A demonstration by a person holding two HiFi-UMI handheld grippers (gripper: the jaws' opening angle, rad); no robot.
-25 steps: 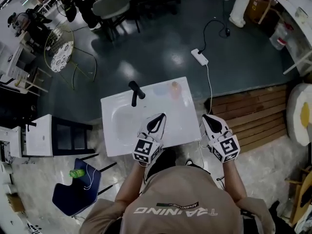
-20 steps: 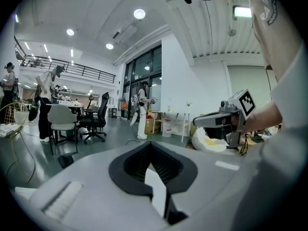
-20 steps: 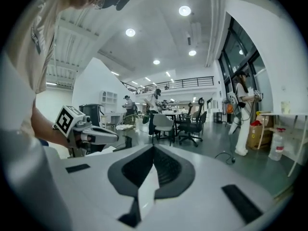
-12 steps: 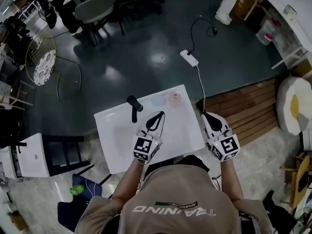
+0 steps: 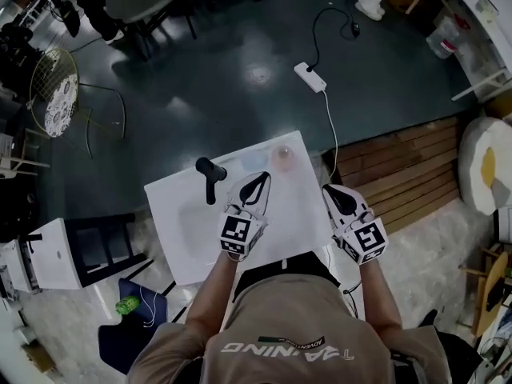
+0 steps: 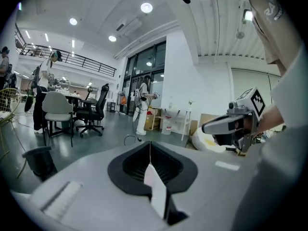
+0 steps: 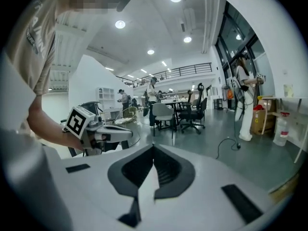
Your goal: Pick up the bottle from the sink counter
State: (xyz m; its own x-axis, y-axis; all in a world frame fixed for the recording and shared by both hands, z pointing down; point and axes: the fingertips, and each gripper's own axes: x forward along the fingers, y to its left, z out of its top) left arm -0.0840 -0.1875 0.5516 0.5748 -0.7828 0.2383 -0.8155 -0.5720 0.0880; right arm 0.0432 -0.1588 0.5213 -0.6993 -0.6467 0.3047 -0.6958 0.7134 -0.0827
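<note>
Dark glossy floor (image 5: 240, 46) fills the upper half of the head view. Below it, at frame centre, is the white sink counter (image 5: 180, 250), set at a slant, w/ its basin (image 5: 192, 214) toward the left. The person (image 5: 288, 330) in a tan shirt fills the bottom centre, both forearms reaching up-frame. Wooden decking (image 5: 408, 182) lies right of the counter, and a white round cushion w/ a yellow patch (image 5: 484, 174) sits at the right edge. A blue chair (image 5: 128, 338) is at lower left, a wire chair (image 5: 56, 102) at upper left.

L gripper (image 5: 260, 179) is over the counter's middle, right of the basin, tips pointing up-frame. In its own view the claw is pressed together, only a thin seam showing, nothing in it (image 6: 149, 146). R gripper (image 5: 328, 189) hangs at the counter's right edge. Its claw is likewise pressed together and holds nothing (image 7: 153, 154).

Black faucet (image 5: 210, 176) stands at the basin's upper edge, left of the L gripper. The bottle (image 5: 282, 158), pale pink and see-through, sits near the counter's upper right corner, up-frame of both grippers and touched by neither. A faint bluish item (image 5: 254, 163) is just left of it; can't tell what it is. A white power strip (image 5: 310, 77) lies on the floor at upper centre-right, w/ a cable running down toward the counter.
</note>
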